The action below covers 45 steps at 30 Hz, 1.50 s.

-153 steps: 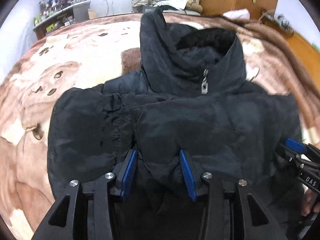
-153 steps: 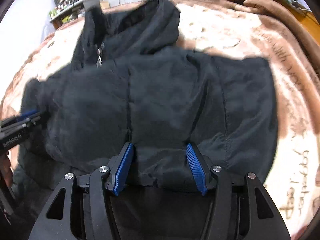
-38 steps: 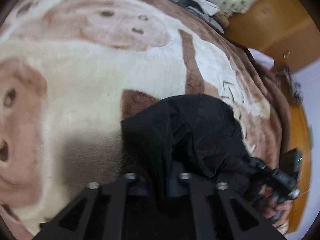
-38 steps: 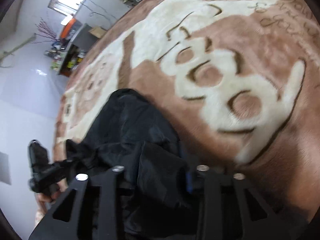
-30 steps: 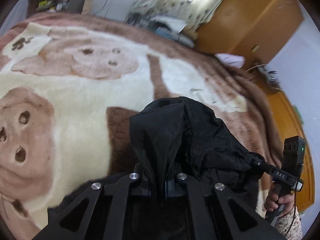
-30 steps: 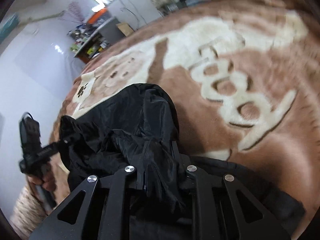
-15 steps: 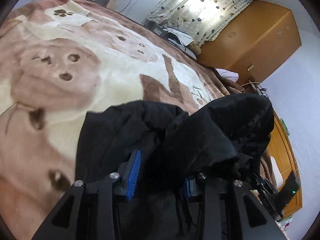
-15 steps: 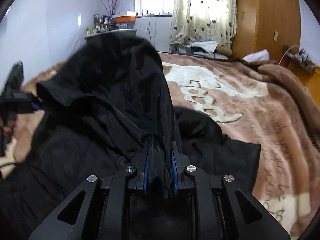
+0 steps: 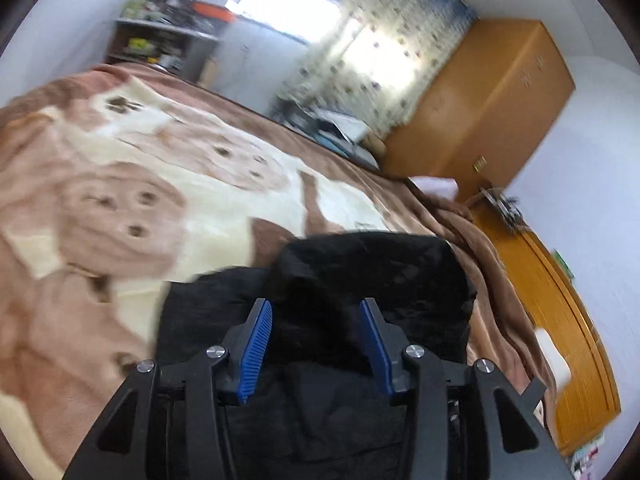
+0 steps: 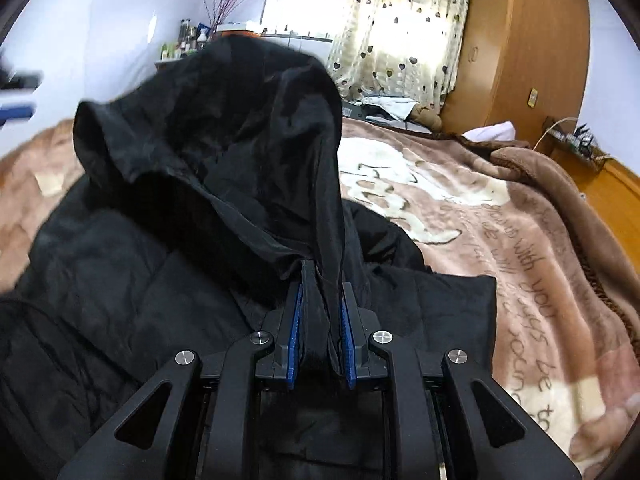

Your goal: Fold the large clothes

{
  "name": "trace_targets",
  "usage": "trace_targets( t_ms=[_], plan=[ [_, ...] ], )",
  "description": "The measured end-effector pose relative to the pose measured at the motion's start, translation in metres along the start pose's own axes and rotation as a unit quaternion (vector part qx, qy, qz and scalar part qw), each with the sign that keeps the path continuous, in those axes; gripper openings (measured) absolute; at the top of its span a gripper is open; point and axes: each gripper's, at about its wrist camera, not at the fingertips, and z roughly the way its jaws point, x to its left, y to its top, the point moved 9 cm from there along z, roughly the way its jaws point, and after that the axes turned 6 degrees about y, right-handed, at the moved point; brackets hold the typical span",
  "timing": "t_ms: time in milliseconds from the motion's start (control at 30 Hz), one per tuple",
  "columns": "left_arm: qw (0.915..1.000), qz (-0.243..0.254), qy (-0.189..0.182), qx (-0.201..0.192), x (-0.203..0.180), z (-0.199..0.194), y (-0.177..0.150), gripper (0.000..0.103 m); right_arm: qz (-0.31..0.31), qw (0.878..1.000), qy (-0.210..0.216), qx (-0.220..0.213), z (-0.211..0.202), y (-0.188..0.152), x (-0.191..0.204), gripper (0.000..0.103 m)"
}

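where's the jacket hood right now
In the right wrist view the hood is left of centre, pinched by the right gripper above the black jacket on the bed blanket.

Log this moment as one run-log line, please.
stage: folding hood onto black jacket | left gripper: opening, nothing pinched | right gripper: shut on hood | surface: brown blanket
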Motion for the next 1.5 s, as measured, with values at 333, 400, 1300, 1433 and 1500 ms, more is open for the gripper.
trace_targets(
  t_ms=[333, 400, 1300, 1433, 1500],
  plan=[
    [0.9808, 0.182, 0.056, 0.039, -0.061, 0.071, 0.037, 0.077, -0.022, 0.999, 0.019, 0.013, 0.003, -0.015, 0.005, 0.018],
    [0.9728, 0.217, 0.064, 0.05, -0.069, 0.086, 0.037, 0.077, -0.01, 1.0, 0.025, 0.013, 0.003, -0.015, 0.003, 0.018],
    [0.9636, 0.265, 0.029, 0.02, -0.031, 0.019, -0.06, 0.005, 0.421, 0.869, 0.26, 0.01, -0.049, -0.018, -0.011, 0.032],
    [0.9603, 0.277, 0.031, 0.015, -0.026, 0.015, -0.077, 0.005, 0.548, 0.76, 0.348, 0.044, -0.013, -0.039, -0.012, 0.056],
    [0.9558, 0.291, 0.035, 0.026, -0.022, 0.017, -0.087, 0.006, 0.6, 0.709, 0.371, 0.005, -0.004, -0.041, -0.026, 0.071]
  ],
)
